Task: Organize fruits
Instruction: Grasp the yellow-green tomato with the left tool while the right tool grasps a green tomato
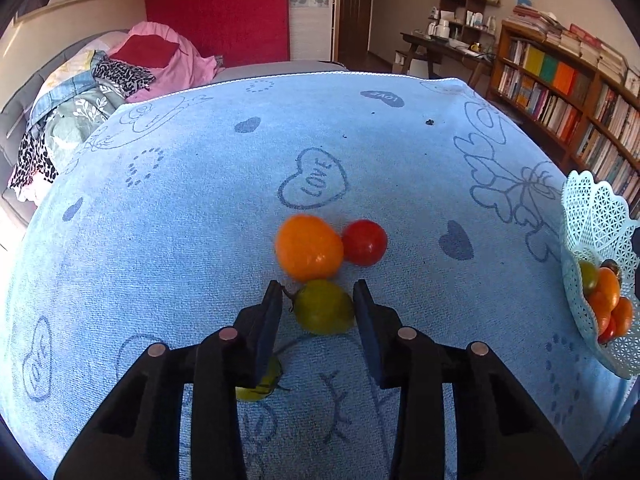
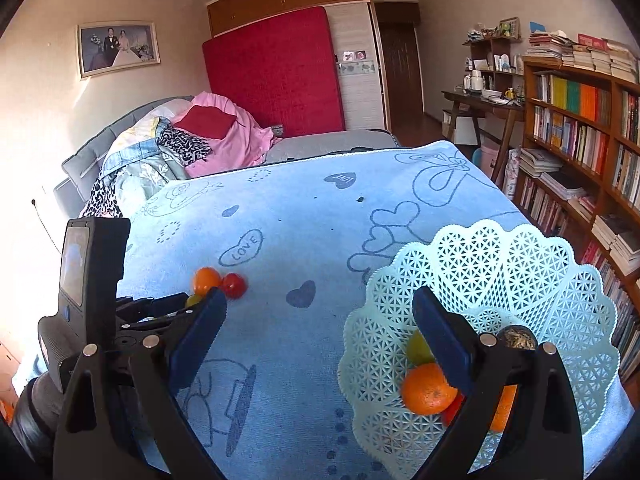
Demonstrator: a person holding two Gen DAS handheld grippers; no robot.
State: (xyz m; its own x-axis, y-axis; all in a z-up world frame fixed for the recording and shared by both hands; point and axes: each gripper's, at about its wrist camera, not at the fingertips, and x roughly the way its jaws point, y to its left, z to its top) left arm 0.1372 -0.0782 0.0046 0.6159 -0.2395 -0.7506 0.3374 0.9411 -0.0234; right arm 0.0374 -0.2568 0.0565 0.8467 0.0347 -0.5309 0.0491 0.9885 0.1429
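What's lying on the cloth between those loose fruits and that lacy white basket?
Nothing: in the right wrist view only bare blue printed towel separates the small round red fruit from the pale lattice plastic basket.

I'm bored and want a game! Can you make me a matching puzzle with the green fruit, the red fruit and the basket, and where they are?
Things:
1. green fruit
2. red fruit
3. basket

Places:
a. holding several fruits
b. between the fingers of the left gripper
c. right beside the orange fruit

Pairs: 1-b, 2-c, 3-a.
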